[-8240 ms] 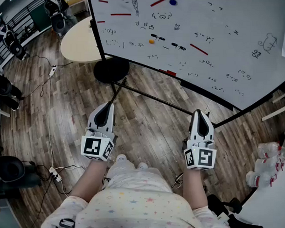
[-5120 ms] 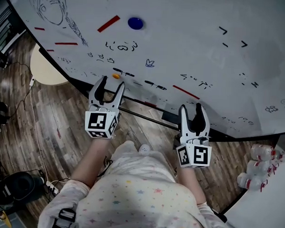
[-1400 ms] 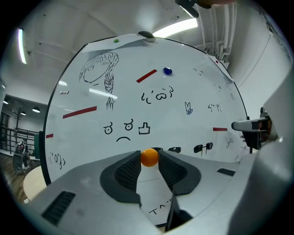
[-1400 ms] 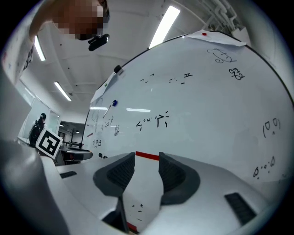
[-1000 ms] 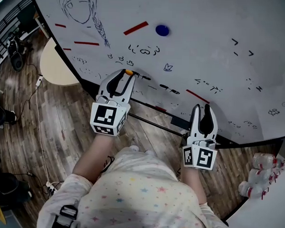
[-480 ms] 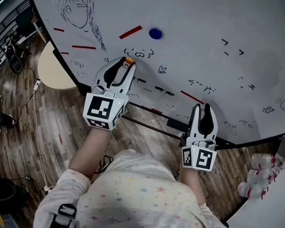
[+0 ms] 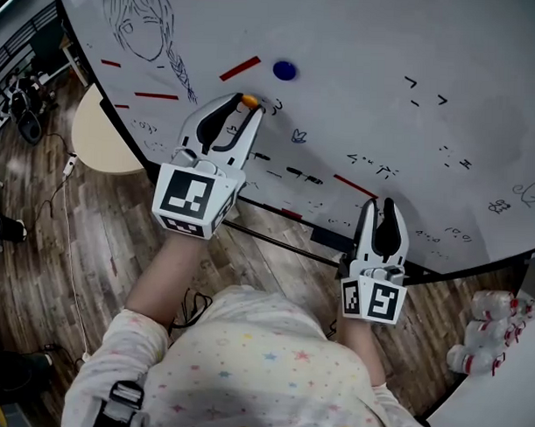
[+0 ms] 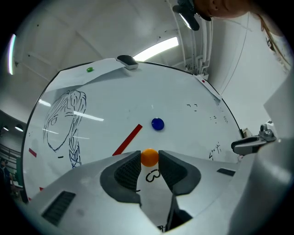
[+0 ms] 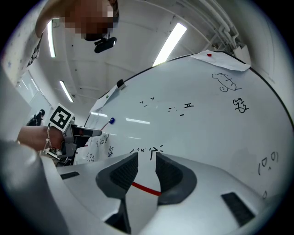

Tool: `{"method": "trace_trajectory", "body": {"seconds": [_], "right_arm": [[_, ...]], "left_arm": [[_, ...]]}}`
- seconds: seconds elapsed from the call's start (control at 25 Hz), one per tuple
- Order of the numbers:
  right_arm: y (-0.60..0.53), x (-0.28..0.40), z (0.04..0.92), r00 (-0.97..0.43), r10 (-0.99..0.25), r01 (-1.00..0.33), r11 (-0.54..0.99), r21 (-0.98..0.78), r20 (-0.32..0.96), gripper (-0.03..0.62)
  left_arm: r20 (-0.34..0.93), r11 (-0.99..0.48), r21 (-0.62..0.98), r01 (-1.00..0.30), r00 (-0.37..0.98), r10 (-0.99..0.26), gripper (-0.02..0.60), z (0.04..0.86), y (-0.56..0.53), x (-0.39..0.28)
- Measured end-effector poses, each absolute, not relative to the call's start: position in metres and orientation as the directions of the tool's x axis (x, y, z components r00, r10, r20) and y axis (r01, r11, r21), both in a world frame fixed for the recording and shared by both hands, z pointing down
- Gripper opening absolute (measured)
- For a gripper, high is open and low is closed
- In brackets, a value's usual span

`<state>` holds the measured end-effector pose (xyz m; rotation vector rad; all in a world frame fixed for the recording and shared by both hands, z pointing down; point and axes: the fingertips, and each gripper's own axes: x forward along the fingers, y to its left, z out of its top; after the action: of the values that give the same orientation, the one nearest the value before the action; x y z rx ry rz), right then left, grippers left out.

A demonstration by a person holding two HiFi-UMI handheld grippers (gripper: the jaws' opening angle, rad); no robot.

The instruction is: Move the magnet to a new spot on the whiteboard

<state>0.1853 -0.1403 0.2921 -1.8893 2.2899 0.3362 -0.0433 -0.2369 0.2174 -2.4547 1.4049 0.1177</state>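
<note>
one small orange magnet sits pinched between the jaw tips of the left gripper, close to the whiteboard. it looks light, hard and smooth, so a grip across its rim seems best. the right gripper hangs low, jaws narrowly parted and empty.

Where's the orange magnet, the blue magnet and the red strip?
orange magnet (image 8: 149,157), left gripper view, middle of its round face.
blue magnet (image 8: 157,124), left gripper view, its centre.
red strip (image 8: 127,140), left gripper view, halfway along it.
</note>
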Motion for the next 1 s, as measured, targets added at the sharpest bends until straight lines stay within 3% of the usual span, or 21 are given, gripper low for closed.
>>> {"method": "trace_trajectory", "body": {"seconds": [1.0], "right_arm": [[-0.145,0.195,0.292,-0.190,-0.943,-0.982,0.185,0.044,-0.273,0.095]], "left_arm": [[-0.270,-0.446,-0.275,-0.852,0.513,-0.815,0.118,0.180,-0.247,-0.037]]}}
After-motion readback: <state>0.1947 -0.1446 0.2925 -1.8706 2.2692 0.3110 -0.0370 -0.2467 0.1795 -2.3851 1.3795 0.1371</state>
